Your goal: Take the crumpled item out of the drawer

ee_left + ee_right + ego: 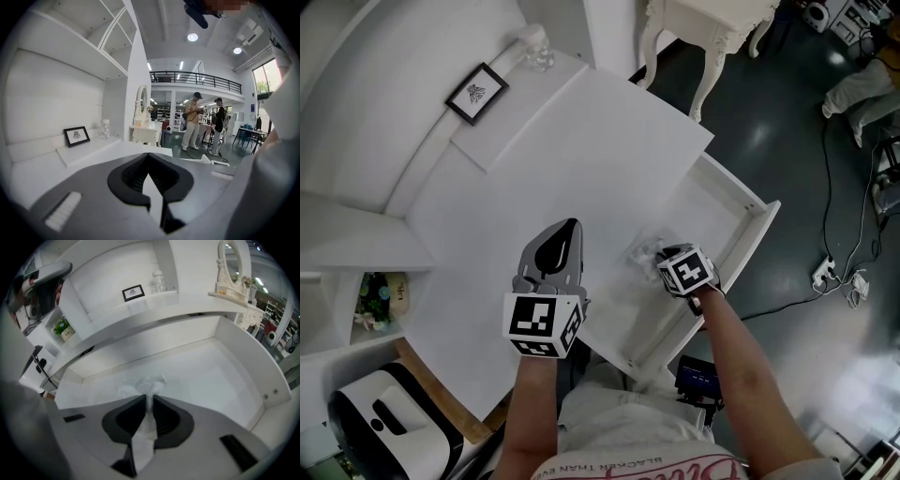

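The white drawer [753,242] stands pulled out from under the white desk top [581,150]. Inside it lies a crumpled white paper [643,252]. My right gripper [660,261] points steeply down into the drawer. In the right gripper view the crumpled paper [143,386] is pinched between the nearly closed jaws of my right gripper [149,397], with the drawer floor [211,376] around it. My left gripper [567,230] hovers over the desk top with its jaws together and nothing in them. The left gripper view shows this gripper [148,155] aimed across the desk.
A framed picture [476,93] and a glass jar [536,47] stand at the back of the desk. A white dressing table [703,28] stands beyond it. Cables [834,272] lie on the dark floor. A small plant [370,300] sits on a shelf. Two people [192,122] stand far off.
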